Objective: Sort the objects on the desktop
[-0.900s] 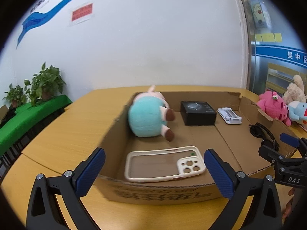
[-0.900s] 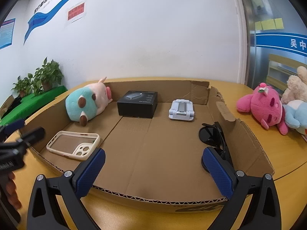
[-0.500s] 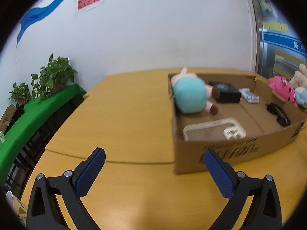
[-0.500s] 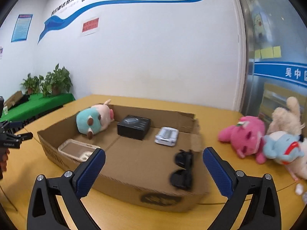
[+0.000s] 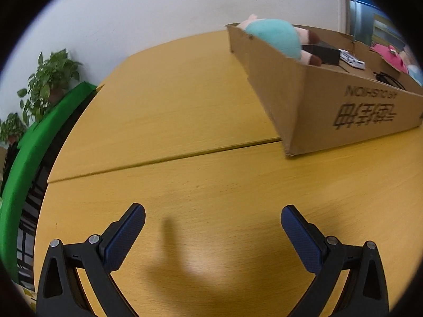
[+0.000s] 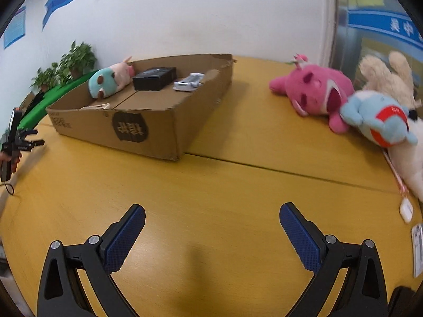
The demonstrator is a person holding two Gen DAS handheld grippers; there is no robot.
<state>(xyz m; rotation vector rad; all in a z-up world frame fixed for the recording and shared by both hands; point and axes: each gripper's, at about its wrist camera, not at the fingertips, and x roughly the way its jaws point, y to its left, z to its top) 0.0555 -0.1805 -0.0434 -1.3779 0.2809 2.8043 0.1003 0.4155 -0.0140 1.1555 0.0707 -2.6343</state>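
Fingers of both grippers, left gripper (image 5: 212, 223) and right gripper (image 6: 212, 222), stay spread and empty, now withdrawn from the cardboard box (image 6: 164, 121).

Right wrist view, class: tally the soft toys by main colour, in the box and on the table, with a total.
Teal: 1, the teal plush in the cardboard box
Pink: 1
Light blue: 1
Cream: 1
Total: 4
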